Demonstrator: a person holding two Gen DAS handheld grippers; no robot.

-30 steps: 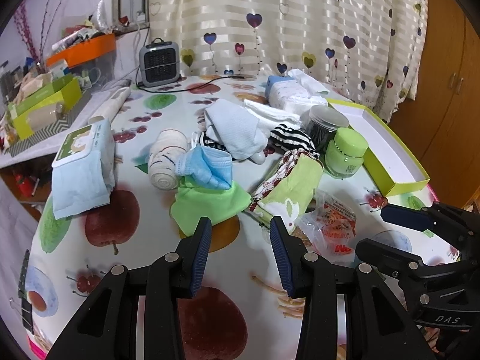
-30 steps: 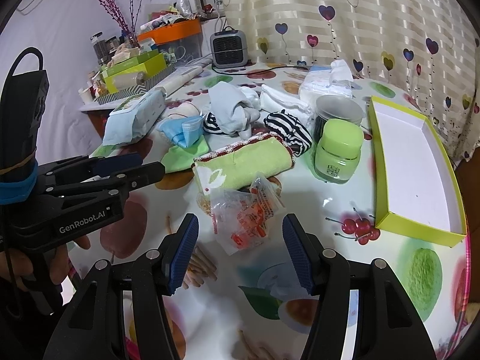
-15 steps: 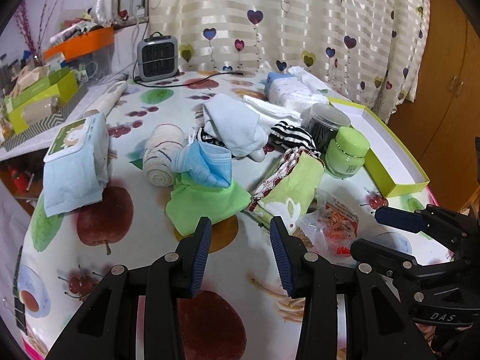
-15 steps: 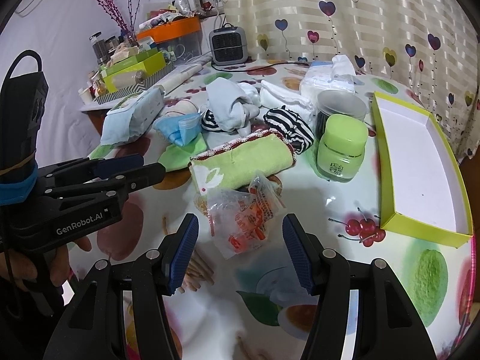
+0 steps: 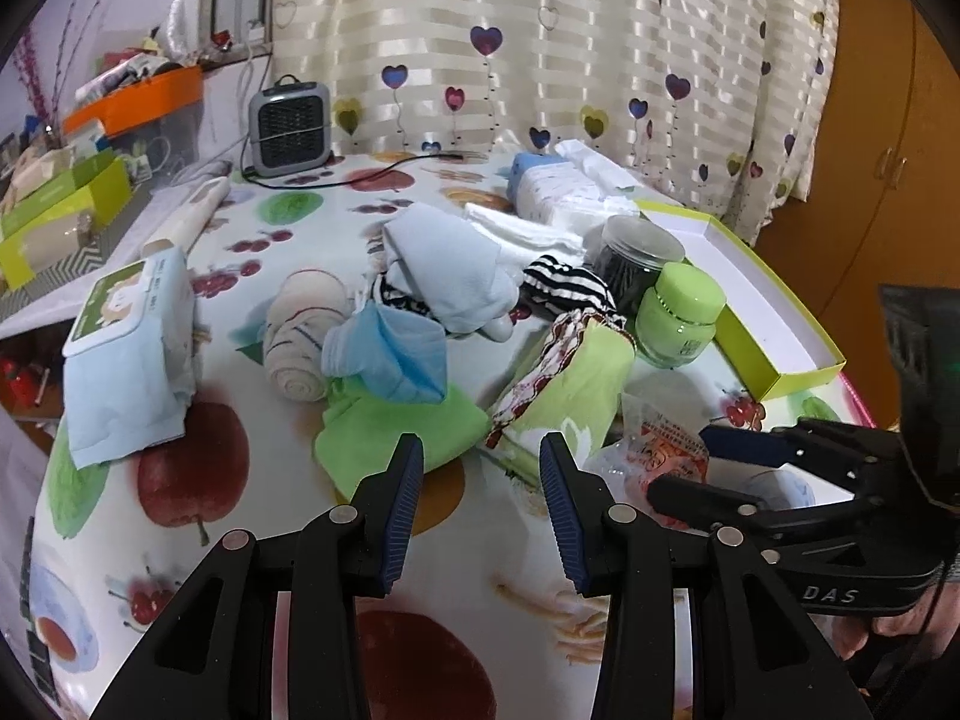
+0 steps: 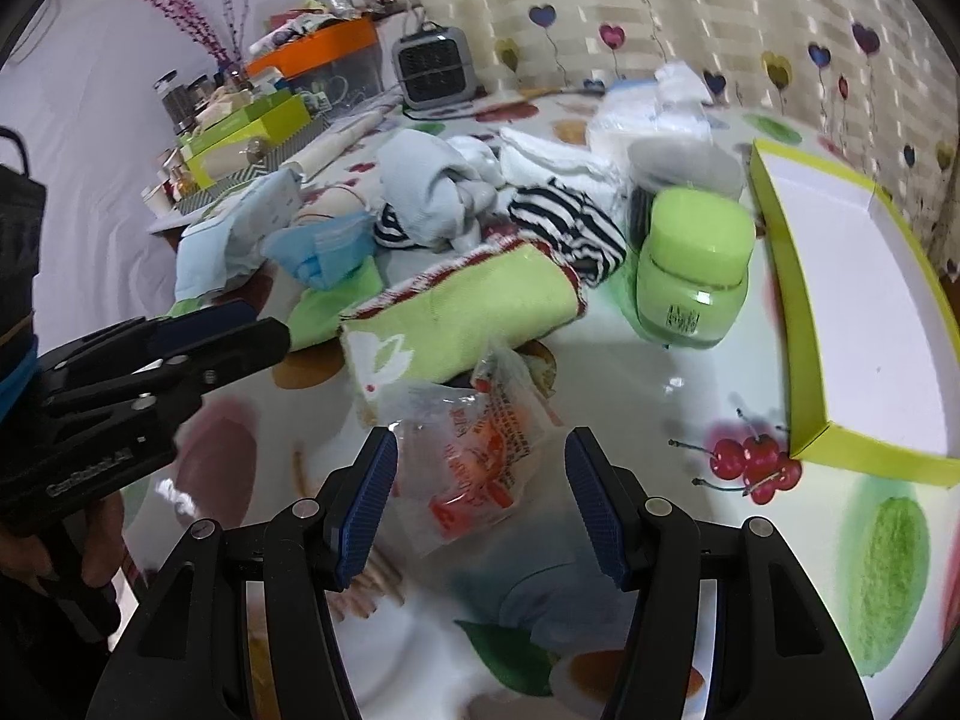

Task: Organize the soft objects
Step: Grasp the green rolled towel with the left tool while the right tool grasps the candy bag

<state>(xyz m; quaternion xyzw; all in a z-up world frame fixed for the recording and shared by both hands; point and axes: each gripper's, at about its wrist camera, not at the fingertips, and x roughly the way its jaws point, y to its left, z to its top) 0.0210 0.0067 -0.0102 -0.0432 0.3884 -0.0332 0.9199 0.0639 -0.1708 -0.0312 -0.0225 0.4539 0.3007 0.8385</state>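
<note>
My right fingers (image 6: 480, 498) stood wide apart either side of the snack bag (image 6: 480, 450), not gripping it; my left fingers (image 5: 480, 504) hung half-open, empty, above the counter (image 5: 252, 516).

From my remote seat I counted two green cloths: a flat one (image 5: 396, 432) and a rolled one with red trim (image 5: 570, 384). There was one blue face mask (image 5: 390, 354), one rolled bandage (image 5: 300, 330), one wet-wipe pack (image 5: 126, 354), one striped sock (image 5: 564, 288), two jars, green-lidded (image 5: 678, 318) and dark (image 5: 636, 258), one snack bag (image 6: 480, 456) and one yellow-green tray (image 6: 810, 324).
</note>
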